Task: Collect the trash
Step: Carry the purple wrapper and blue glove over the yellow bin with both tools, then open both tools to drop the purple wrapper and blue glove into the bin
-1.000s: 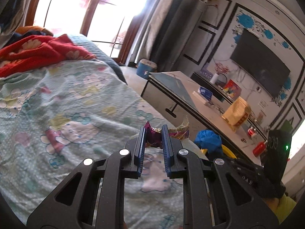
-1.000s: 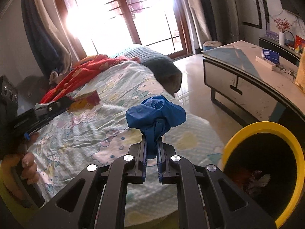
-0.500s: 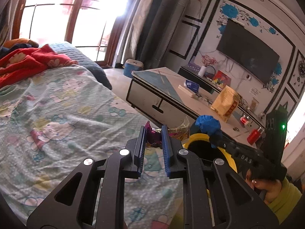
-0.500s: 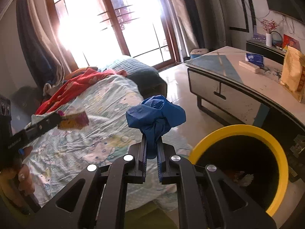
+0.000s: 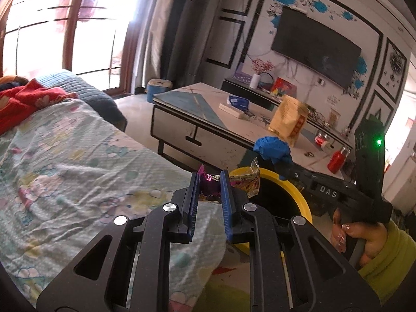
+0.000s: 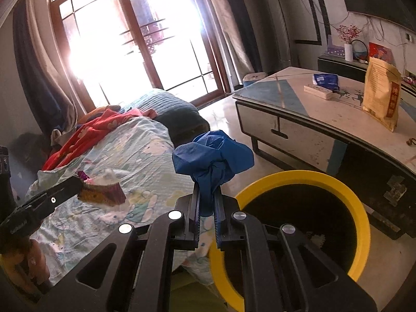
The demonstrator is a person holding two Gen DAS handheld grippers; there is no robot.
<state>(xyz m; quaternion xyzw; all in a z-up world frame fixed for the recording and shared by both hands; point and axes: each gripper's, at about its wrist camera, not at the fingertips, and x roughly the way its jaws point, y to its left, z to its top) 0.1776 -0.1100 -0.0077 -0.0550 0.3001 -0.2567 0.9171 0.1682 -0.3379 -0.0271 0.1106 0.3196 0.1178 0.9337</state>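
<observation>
My left gripper (image 5: 210, 179) is shut on a crinkled purple and gold snack wrapper (image 5: 244, 180), which hangs at the near rim of the yellow-rimmed trash bin (image 5: 299, 195). My right gripper (image 6: 207, 195) is shut on a crumpled blue glove (image 6: 212, 154), held just left of the trash bin (image 6: 345, 184). In the left wrist view the blue glove (image 5: 271, 147) shows above the bin's far side. In the right wrist view the left gripper (image 6: 79, 183) and the wrapper (image 6: 104, 193) hover over the bed.
A bed (image 5: 65, 161) with a cartoon-print sheet and a red blanket (image 5: 23, 101) lies to the left. A low table (image 5: 234, 119) carries a tan paper bag (image 5: 287, 121) and small boxes. Some scraps lie inside the bin (image 6: 318, 239). A small blue bin (image 5: 158, 89) stands by the curtains.
Both grippers have carried their loads sideways from over the bed toward the yellow bin. The bin now fills more of each view, and the grips have stayed the same.
</observation>
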